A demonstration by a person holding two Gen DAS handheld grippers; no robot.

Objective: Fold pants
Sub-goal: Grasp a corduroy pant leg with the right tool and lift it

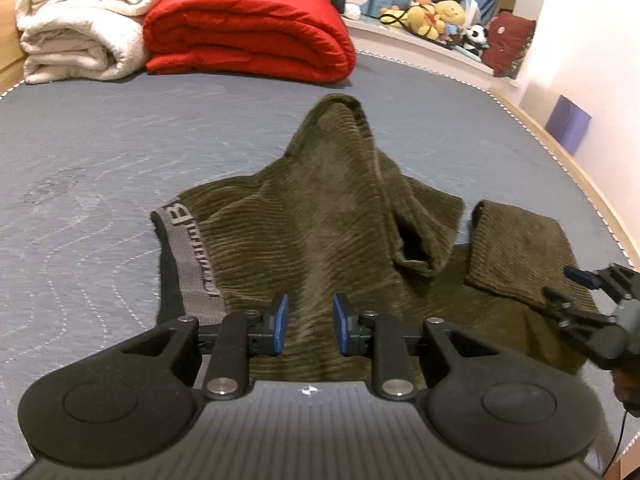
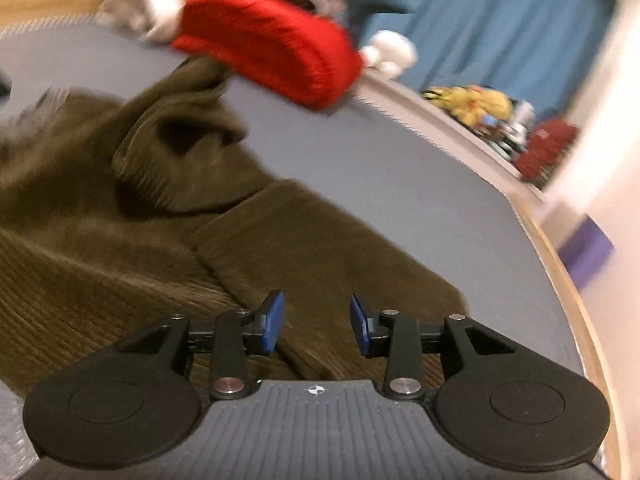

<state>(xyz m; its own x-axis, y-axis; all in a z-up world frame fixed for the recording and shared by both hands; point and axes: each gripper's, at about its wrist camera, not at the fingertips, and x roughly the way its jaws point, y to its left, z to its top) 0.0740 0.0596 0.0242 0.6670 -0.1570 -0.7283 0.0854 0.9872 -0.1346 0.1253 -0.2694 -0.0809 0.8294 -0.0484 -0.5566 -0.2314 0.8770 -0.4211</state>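
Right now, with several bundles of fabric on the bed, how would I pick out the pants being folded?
Start at the grey mattress. Folded blankets, white and red, are stacked at its far end. The pants lie crumpled nearer the camera, the only olive-brown corduroy, with a grey lettered waistband.

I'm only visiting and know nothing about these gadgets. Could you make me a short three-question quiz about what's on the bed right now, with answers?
1. True or false: the left gripper has its fingers clamped on the pants.
2. Which folded blanket lies nearer the stuffed toys? A) the white blanket B) the red blanket
3. Fill in: the grey strip with lettering along the pants' left edge is the ______.

Key
1. False: the fingers stand apart, with no cloth pinched between them.
2. B.
3. Waistband.
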